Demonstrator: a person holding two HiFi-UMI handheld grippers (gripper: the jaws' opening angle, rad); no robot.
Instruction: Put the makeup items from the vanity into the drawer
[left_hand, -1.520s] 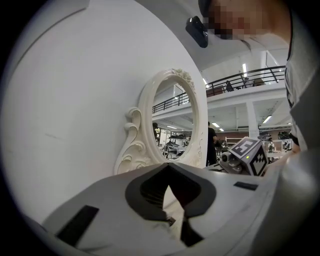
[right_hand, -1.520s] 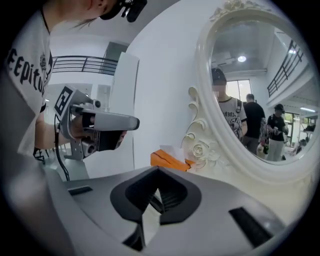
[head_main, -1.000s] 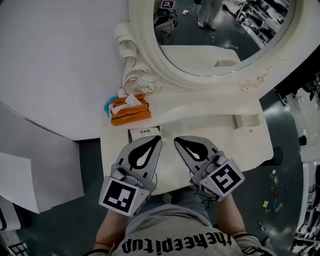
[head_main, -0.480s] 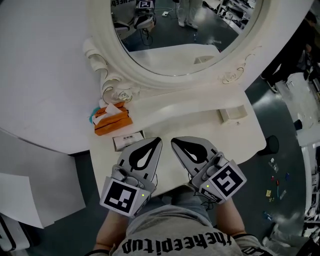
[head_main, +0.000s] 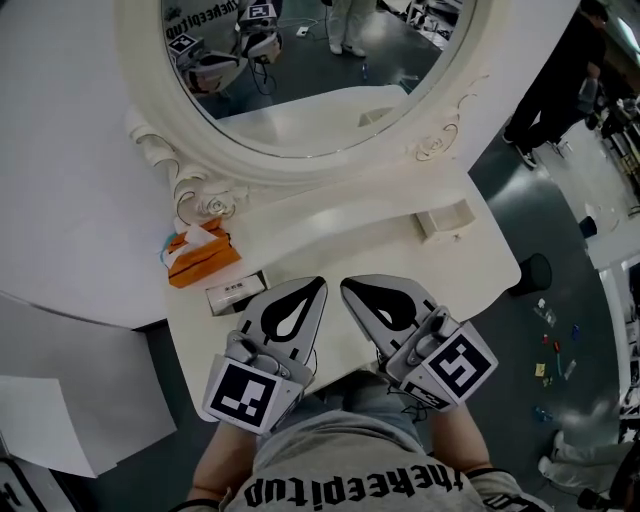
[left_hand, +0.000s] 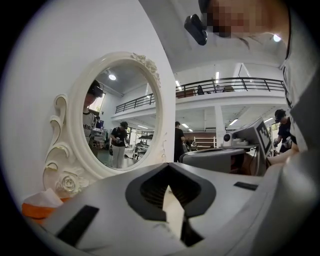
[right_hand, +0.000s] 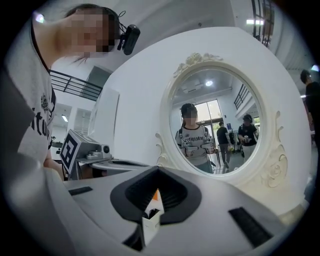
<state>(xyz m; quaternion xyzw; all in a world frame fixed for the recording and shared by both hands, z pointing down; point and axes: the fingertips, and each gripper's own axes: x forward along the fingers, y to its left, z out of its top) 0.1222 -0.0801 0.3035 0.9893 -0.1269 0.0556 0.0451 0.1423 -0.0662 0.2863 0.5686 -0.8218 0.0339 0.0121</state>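
Observation:
A white vanity top (head_main: 400, 265) stands under an oval mirror (head_main: 300, 60). On its left end lie an orange packet (head_main: 200, 262) and a small white labelled box (head_main: 236, 292). My left gripper (head_main: 319, 284) and right gripper (head_main: 346, 286) hover side by side over the near edge, both shut and holding nothing. The left tip is just right of the white box. In the left gripper view the jaws (left_hand: 169, 167) meet and the orange packet (left_hand: 42, 206) shows at far left. In the right gripper view the white box (right_hand: 151, 222) shows through the hole behind the shut tips (right_hand: 158, 170).
A small open tray-like compartment (head_main: 445, 220) sits on the vanity's right side. White panels (head_main: 70, 390) lie on the floor to the left. Dark floor with small scattered items (head_main: 555, 355) and a standing person (head_main: 560, 80) lies to the right.
The head view has swung: the mirror, vanity and the items on it have slid left and slightly up in the frame. Both grippers stay shut and keep their places.

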